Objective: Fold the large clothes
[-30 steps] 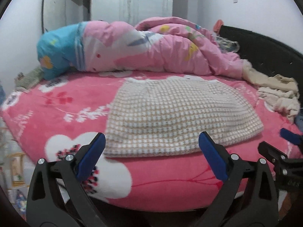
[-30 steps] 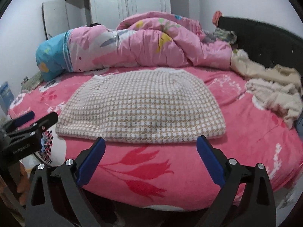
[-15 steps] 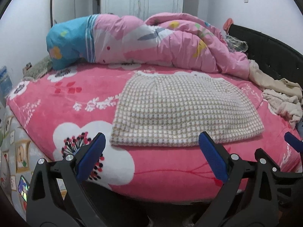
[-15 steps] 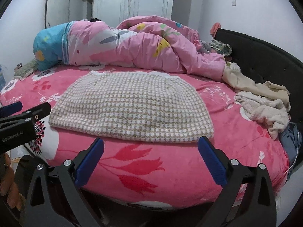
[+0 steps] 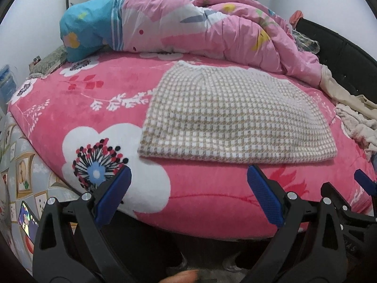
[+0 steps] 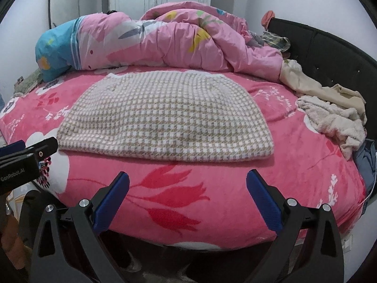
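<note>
A beige-and-white checked garment lies flat on the pink flowered bed, its straight hem towards me. My left gripper hangs open off the bed's near edge, short of the hem's left half, nothing between its blue pads. My right gripper is open too, empty, in front of the hem's middle. Part of the right gripper shows at the right edge of the left wrist view, and the left gripper's body at the left edge of the right wrist view.
A bunched pink and blue duvet lies along the far side. Cream and beige clothes are heaped at the right by the black headboard. A patterned sheet hangs at the bed's left.
Both grippers have drawn back and risen a little from the bed's edge, so more of the bed front shows. The garment has not moved. Both stay open.
</note>
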